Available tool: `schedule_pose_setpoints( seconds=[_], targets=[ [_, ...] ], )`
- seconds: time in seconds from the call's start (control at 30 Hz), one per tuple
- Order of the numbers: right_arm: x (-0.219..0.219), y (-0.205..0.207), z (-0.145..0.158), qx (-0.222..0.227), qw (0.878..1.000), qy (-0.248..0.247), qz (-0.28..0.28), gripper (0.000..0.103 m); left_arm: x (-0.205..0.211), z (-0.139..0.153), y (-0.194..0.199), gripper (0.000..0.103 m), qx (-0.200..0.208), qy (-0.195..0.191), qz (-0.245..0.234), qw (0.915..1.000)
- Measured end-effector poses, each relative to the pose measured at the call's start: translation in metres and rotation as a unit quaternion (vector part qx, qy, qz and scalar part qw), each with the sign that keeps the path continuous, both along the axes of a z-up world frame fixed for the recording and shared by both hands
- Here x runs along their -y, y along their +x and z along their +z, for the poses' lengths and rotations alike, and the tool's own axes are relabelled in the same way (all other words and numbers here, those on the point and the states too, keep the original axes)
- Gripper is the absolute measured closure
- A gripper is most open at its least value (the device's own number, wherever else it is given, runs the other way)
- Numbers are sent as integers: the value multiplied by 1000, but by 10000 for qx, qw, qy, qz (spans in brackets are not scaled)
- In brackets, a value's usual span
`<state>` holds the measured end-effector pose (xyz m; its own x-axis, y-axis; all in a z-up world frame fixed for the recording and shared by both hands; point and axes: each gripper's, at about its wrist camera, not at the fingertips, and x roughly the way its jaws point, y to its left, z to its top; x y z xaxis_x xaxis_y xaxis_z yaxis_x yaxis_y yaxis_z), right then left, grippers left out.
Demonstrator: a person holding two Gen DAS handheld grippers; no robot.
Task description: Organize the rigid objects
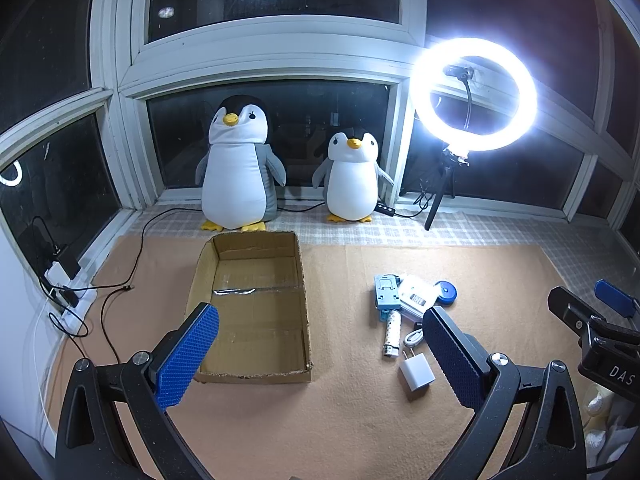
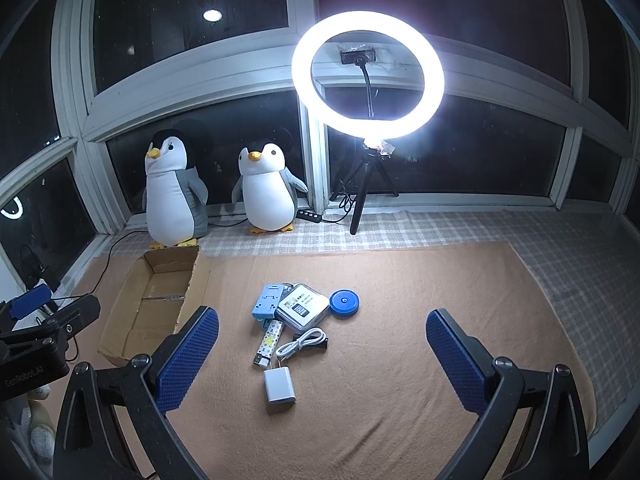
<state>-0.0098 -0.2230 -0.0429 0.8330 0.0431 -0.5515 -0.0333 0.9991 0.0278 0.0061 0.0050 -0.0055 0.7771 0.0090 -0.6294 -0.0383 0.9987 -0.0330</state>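
My jaws are wide apart on both sides, and they hold nothing. My left gripper (image 1: 320,356) hangs above the mat in front of the cardboard box (image 1: 252,308). My right gripper (image 2: 322,356) hangs above the mat near the little pile of things.

The pile sits on the orange mat (image 2: 400,360), to the right of the box and apart from it. Nearest to me is a white charger plug (image 2: 279,390). Just past it lie a white cable (image 2: 300,345) and a small patterned stick (image 2: 269,344). Behind those are a light blue phone stand (image 2: 267,302), a white packet in clear wrap (image 2: 303,309) and a round blue disc (image 2: 344,303). Some of them touch or lie on top of each other.

The box is open at the top, and I see nothing inside it. So I think the job has not really begun. Every thing in the pile probably needs to go into the box, one at a time. The plug looks like the easiest first pick, since it lies a little apart from the rest.

Farther back, two toy penguins (image 1: 240,168) stand by the dark window, and a bright ring light (image 2: 368,76) shines on its stand.
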Motion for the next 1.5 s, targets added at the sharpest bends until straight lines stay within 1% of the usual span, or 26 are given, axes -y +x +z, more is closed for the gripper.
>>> schedule_pose_setpoints(
  seconds=[1.5],
  targets=[
    [0,6,-10,-160,9999,10,12,0,0,-10,5,0,-57,-16,-20,10000]
  ],
)
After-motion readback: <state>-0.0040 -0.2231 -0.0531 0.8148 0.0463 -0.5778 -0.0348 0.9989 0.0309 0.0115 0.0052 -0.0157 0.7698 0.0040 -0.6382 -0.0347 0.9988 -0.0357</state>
